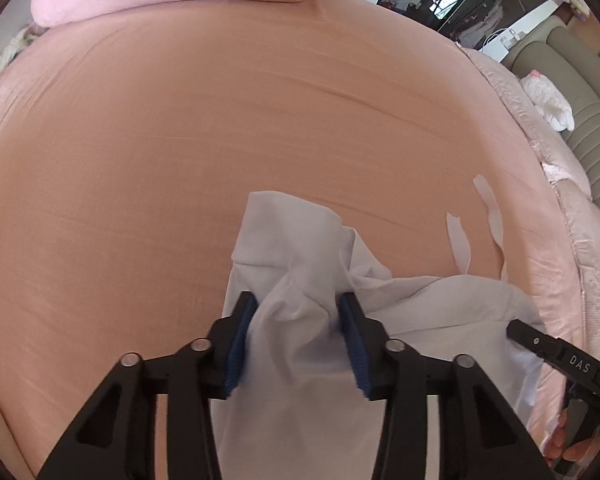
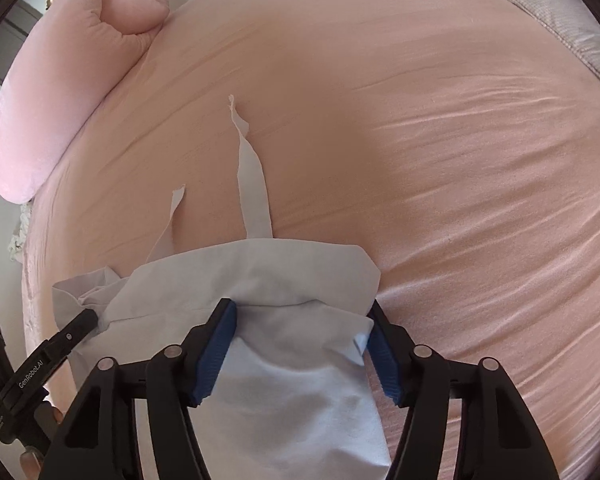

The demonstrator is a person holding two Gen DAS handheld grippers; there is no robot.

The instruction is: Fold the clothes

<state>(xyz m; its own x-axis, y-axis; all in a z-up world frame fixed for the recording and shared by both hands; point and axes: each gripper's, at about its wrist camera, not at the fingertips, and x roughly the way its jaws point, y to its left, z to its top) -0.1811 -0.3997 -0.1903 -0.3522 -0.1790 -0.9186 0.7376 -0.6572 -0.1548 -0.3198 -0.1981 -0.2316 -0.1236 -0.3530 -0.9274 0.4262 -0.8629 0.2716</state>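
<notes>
Low in both frames, the left gripper [image 1: 296, 312] and right gripper [image 2: 302, 320] each pinch the white cloth [image 1: 292, 240] on the pink bed [image 1: 220, 120], and its thin bunched edge could slip out.

White capitals "DAS" stand on the black finger of the right gripper [image 1: 556, 350], seen at the lower right edge of the left wrist view. White lettering "GenRobot.AI" runs along the black finger of the left gripper [image 2: 52, 348], seen at the lower left of the right wrist view. A small white marking lower on that body is too small to read.
</notes>
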